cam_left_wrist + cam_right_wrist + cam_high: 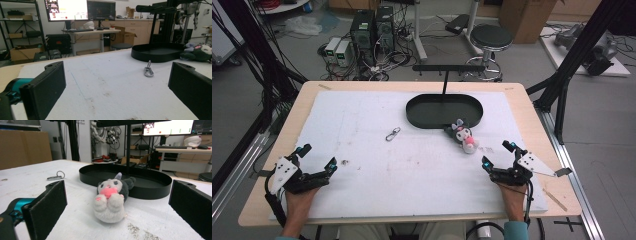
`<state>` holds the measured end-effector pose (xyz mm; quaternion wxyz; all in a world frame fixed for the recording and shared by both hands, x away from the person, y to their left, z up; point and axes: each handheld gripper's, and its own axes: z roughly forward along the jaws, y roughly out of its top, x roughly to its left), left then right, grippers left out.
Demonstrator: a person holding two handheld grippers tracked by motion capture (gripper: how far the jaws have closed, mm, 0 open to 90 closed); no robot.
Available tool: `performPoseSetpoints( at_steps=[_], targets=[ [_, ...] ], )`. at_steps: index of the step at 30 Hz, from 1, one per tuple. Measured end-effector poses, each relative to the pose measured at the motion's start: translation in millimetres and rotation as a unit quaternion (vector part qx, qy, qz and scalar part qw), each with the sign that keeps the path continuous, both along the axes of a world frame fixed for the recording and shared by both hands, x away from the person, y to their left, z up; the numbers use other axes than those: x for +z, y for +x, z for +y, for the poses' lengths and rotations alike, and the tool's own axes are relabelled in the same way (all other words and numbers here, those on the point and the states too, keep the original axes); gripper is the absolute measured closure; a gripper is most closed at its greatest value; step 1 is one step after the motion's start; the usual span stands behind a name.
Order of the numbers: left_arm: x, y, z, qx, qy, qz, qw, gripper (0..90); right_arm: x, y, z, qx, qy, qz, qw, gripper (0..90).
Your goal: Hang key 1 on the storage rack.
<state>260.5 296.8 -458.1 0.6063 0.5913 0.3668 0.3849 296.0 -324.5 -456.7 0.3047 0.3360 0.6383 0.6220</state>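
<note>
Currently both tools wide, empty: left tool lower left, right tool lower right. Plush at centre-right beside tray, nearer right tool, up-left of it.

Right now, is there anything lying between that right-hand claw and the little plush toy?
Nothing visible. The right gripper has its fingers spread open, and the plush toy lies straight ahead of them on bare white foam. The black tray sits behind the toy, touching it, and the metal clip lies well off to the side.
</note>
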Motion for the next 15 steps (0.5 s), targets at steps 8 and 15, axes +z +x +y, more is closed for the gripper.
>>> performPoseSetpoints(
  at_steps=[8,15],
  targets=[
    [0.1,0.2,-0.2,0.000,0.001,0.000,1.0000,1.7,-0.3,-0.9,-1.2,0.004,0.009,-0.003,0.9999,0.7],
    [0.0,-0.1,-0.5,0.000,0.000,-0.002,1.0000,1.7,-0.1,-0.7,-1.1,0.003,0.006,-0.003,1.0000,0.7]
  ],
)
